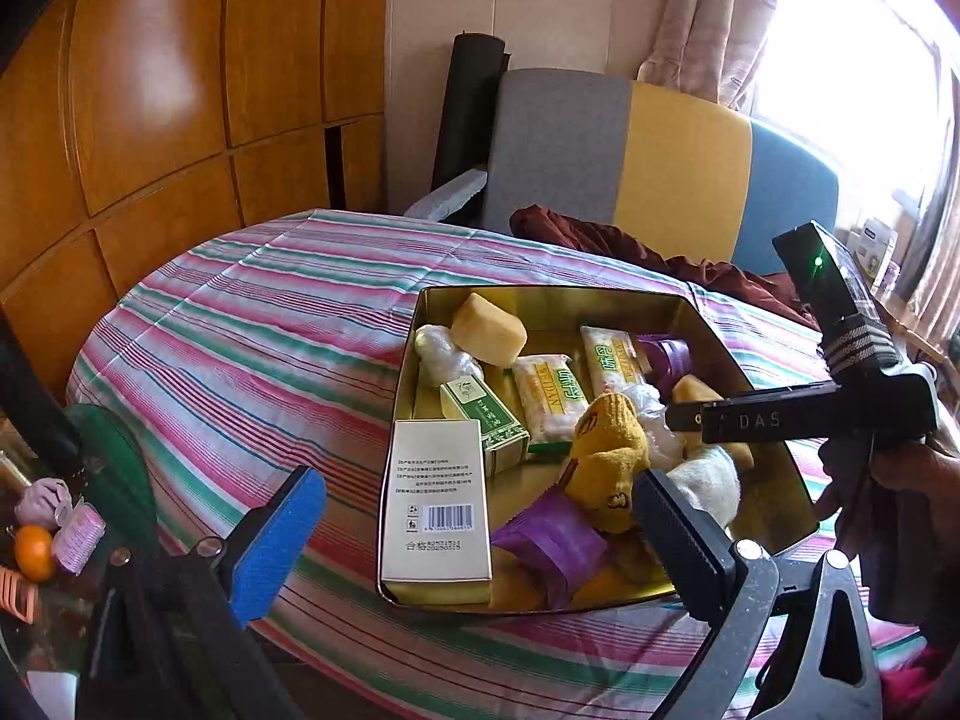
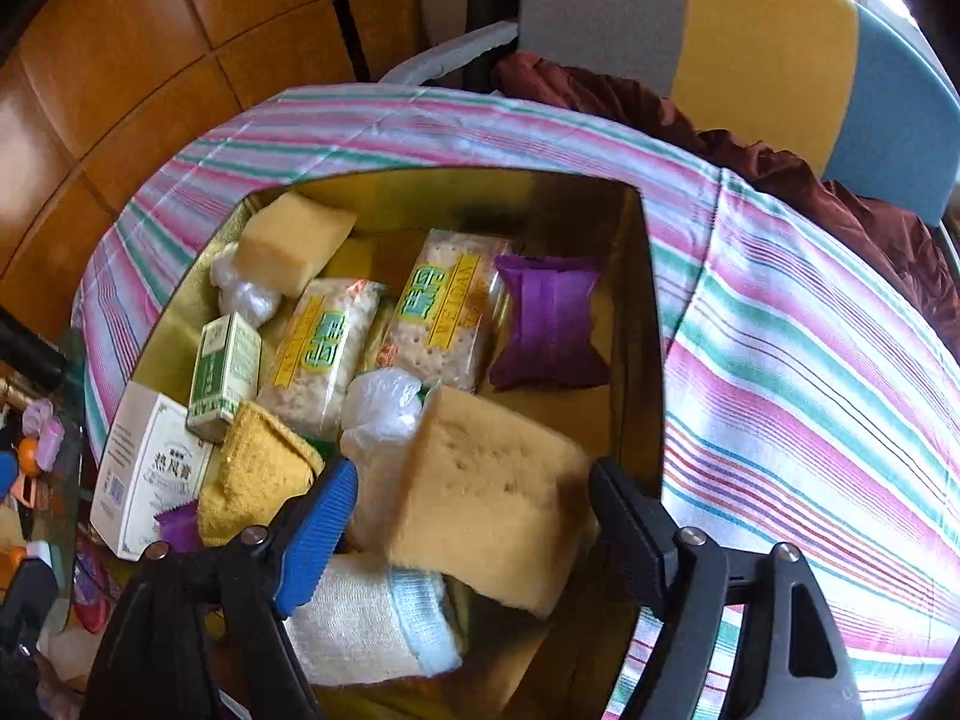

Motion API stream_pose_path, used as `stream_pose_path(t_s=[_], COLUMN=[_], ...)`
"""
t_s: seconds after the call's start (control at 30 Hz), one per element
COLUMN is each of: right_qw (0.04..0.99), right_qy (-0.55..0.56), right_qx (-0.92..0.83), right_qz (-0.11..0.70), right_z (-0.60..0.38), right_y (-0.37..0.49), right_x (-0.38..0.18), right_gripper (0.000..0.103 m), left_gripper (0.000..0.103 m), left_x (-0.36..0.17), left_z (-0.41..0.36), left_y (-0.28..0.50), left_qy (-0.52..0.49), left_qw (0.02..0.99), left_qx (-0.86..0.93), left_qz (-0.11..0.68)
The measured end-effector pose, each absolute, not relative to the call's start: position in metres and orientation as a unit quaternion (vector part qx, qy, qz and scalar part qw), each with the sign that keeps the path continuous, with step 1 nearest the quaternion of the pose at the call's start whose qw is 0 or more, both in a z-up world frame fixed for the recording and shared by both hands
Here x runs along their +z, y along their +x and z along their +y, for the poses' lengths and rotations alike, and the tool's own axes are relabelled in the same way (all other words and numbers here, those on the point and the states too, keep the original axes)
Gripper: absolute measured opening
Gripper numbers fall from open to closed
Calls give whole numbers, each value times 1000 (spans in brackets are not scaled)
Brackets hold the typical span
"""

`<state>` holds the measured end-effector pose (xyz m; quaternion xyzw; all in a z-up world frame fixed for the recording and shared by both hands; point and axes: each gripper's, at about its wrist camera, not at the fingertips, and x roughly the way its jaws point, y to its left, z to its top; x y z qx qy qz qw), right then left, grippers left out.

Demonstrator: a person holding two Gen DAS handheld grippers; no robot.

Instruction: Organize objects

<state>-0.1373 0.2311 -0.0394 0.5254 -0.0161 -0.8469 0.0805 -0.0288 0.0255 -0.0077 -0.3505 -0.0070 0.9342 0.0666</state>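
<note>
Looking down, I see my right gripper [image 2: 471,501] spread wide around a sponge [image 2: 480,510] in the tin [image 1: 690,312], not pinching it. My left gripper [image 1: 480,516] hangs released over the tin's near edge.

1. The white sock [image 2: 366,618] lies partly under the big yellow sponge [image 2: 480,516], and its near end is cut off behind the blue finger [image 2: 315,540].
2. The sponge's left edge is blurred.
3. The tin [image 1: 690,306] has its near right corner hidden behind the black finger [image 1: 684,534].
4. Small print on the white carton [image 1: 435,516] is too small to read.
5. Clutter beside the orange [image 1: 33,552] is dim and cut off at the left edge.
</note>
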Motion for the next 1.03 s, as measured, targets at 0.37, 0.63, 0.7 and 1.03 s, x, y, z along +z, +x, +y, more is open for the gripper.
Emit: stream_pose_path(t_s=[0.37, 0.63, 0.7, 1.03], right_qw=[22, -35, -38, -42], right_qy=[459, 411, 412, 408], right_qx=[-887, -911, -910, -912], right_qz=[-35, -23, -25, -25], right_z=[238, 238, 239, 237], right_y=[-85, -27, -19, -7], right_x=[-5, 6, 5, 0], right_gripper=[83, 83, 83, 83], left_gripper=[103, 103, 103, 103], left_x=[-6, -11, -12, -4], left_z=[25, 26, 29, 31], left_y=[-20, -9, -4, 7], left_qy=[-358, -371, -368, -337], left_qw=[44, 54, 52, 54], left_qx=[932, 926, 928, 940], left_qz=[-22, -35, -27, -18])
